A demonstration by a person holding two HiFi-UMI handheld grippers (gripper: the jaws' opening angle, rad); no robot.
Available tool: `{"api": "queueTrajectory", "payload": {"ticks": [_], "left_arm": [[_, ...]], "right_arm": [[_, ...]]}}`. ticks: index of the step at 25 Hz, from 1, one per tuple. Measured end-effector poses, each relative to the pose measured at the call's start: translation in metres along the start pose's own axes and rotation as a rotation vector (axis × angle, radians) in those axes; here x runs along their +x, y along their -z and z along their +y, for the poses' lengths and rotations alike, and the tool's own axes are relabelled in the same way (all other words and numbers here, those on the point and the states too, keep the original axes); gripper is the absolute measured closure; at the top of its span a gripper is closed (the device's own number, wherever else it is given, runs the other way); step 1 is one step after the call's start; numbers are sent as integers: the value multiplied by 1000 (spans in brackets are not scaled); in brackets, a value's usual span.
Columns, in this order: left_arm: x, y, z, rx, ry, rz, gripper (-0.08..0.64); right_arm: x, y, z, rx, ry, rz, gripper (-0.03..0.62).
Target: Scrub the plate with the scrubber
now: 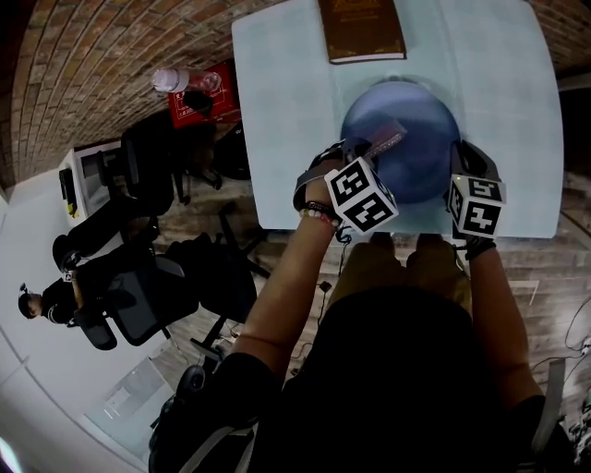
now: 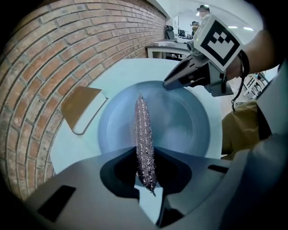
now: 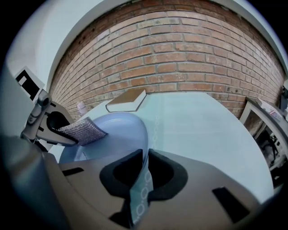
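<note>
**Plate pinned at the rim, scrubber held over it**

1. Plate (image 1: 417, 159): blue, round and shallow. It lies flat on the pale tabletop (image 1: 277, 111), at upper centre of the head view and close to the edge nearest the person.

2. Right gripper (image 3: 146, 157): its jaws are pinched narrow on the plate's rim, which runs up between them in the right gripper view. In the head view this grip sits at the plate's right side. The likely purpose is to keep the plate from sliding or turning while it is rubbed.

3. Scrubber (image 2: 143, 134): a flat pad of silvery mesh, seen edge-on at centre of the left gripper view. It reaches past the jaws and over the hollow of the plate.

4. Left gripper (image 1: 367, 148): it is clamped on the rear end of the scrubber, which leaves most of the pad free ahead as a working face. It comes in from the plate's left, opposite the holding grip, so the two stay apart. The views do not settle whether the pad is touching the plate.

5. Book (image 1: 362, 28): brown, at top centre of the head view, beyond the plate and out of the way.
</note>
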State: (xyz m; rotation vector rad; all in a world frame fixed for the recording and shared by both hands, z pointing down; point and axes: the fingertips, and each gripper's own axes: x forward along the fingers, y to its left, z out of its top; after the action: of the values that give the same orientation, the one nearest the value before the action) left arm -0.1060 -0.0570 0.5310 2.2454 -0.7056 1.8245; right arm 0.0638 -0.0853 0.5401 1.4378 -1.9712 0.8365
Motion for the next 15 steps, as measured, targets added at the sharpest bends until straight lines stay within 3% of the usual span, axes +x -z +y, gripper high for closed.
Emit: {"api": "queueTrajectory", "payload": {"ticks": [5, 15], "left_arm": [[-5, 3, -20, 16, 73, 15, 483], [-9, -5, -62, 136, 273, -30, 483]], "right_arm": [[0, -1, -1, -5, -3, 4, 528], [0, -1, 0, -4, -1, 0, 528]]}}
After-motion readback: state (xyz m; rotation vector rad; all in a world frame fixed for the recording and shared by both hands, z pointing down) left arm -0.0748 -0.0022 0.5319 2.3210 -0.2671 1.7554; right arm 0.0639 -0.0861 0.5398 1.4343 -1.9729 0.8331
